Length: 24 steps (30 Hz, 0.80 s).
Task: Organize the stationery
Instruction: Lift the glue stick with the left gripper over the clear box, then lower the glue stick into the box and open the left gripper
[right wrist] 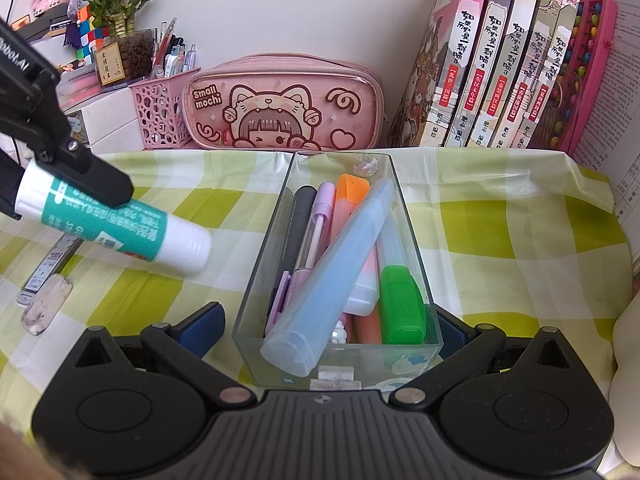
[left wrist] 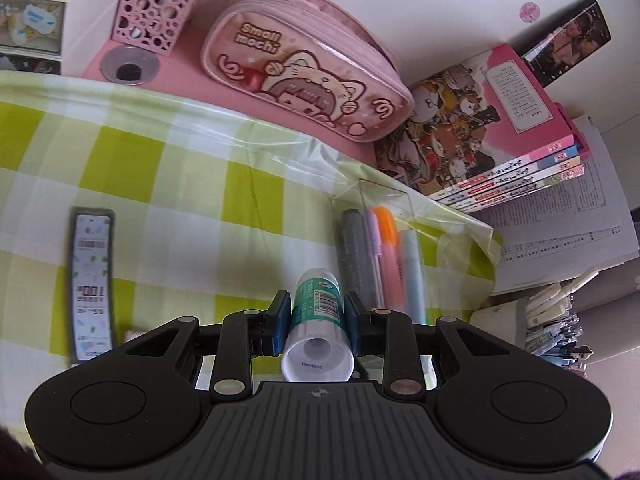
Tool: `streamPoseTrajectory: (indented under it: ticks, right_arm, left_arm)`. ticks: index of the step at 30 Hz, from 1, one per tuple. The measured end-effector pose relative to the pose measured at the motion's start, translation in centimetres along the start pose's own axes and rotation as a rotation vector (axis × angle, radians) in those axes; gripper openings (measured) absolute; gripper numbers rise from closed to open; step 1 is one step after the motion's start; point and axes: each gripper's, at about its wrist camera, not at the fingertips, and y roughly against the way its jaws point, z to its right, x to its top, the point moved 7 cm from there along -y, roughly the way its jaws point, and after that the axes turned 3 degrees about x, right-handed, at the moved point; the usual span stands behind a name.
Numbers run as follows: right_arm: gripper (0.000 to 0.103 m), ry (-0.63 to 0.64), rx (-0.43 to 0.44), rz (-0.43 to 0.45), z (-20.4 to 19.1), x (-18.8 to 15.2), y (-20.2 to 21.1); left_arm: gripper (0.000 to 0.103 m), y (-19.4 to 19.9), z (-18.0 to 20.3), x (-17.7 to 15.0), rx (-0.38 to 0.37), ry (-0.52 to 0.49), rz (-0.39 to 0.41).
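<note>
My left gripper (left wrist: pixel 316 312) is shut on a white and teal glue stick (left wrist: pixel 317 316). It holds it in the air to the left of a clear box (right wrist: pixel 276 240); the stick also shows in the right wrist view (right wrist: pixel 120 228). The clear box holds several pens and highlighters, with a pale blue one (right wrist: pixel 340 264) lying across the top. My right gripper (right wrist: pixel 328 320) is open, with one finger on each side of the box's near end. A flat refill pack (left wrist: pixel 92 284) and an eraser (right wrist: pixel 46 304) lie on the green checked cloth to the left.
A pink cat pencil case (right wrist: pixel 280 116) and a pink perforated pen cup (right wrist: pixel 160 116) stand at the back. A row of books (right wrist: pixel 500 60) stands at the back right, with loose papers (left wrist: pixel 560 232) beside them. White drawers (left wrist: pixel 36 28) are at the far left.
</note>
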Motion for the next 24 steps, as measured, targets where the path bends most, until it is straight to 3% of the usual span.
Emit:
streamPoseTrajectory:
  ticks: [15, 19, 24]
  right_arm:
    - [0.101, -0.001, 0.000, 0.000, -0.1, 0.0, 0.0]
    - [0.101, -0.001, 0.001, 0.001, -0.1, 0.0, 0.0]
    - [0.101, -0.002, 0.001, 0.001, -0.1, 0.0, 0.0]
  left_arm:
    - [0.029, -1.3, 4.0, 1.9, -0.053, 0.087, 0.105]
    - [0.029, -2.7, 4.8, 1.7, -0.033, 0.074, 0.074]
    - [0.025, -4.2, 6.2, 0.5, -0.072, 0.026, -0.011]
